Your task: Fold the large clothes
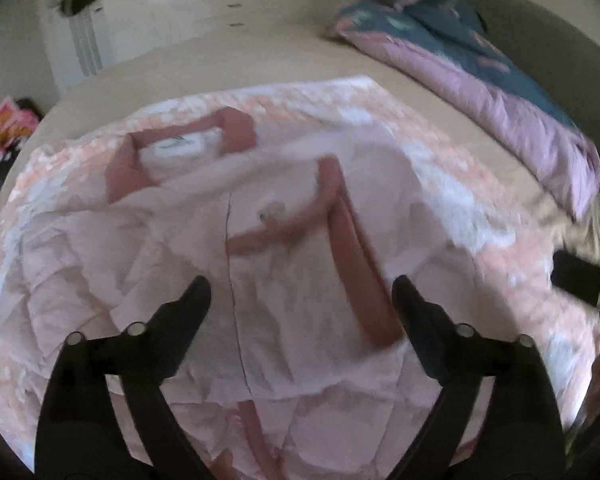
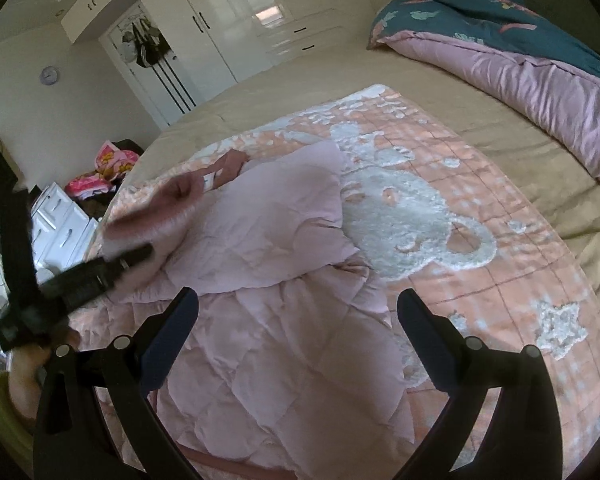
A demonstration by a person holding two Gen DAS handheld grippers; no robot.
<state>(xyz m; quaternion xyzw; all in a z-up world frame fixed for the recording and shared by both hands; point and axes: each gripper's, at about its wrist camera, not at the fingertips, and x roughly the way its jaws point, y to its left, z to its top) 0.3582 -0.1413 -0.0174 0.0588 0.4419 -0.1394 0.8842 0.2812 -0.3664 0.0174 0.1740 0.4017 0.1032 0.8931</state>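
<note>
Left wrist view first: pale pink quilted jacket (image 1: pixel 284 264) lies spread on the peach patterned blanket (image 1: pixel 480 216), which serves as the landmark for everything else. The left gripper (image 1: pixel 302 292) hangs over the jacket's middle, jaws spread wide and holding nothing. Darker pink trim (image 1: pixel 352 264) runs down the front, and the collar with a white label (image 1: pixel 180 146) sits toward the blanket's far edge. The picture is smeared, so it is hard to say whether the front is closed.

Right wrist view: the right gripper (image 2: pixel 298 308) is likewise released and empty, hovering above the jacket's (image 2: pixel 260 344) near half. One part, probably a sleeve (image 2: pixel 156 208), appears already laid across the body. The left gripper (image 2: pixel 100 268) shows at the blanket's left side, blurred, near that sleeve. A white bear motif (image 2: pixel 412 216) marks the bare blanket (image 2: pixel 500 280) right of the jacket.

The step in hand seems to be an early fold, with both tools between grasps. The next move likely calls for pinching a jacket edge or hem with each gripper and carrying it over evenly, since padded fabric tends to spring back.
</note>
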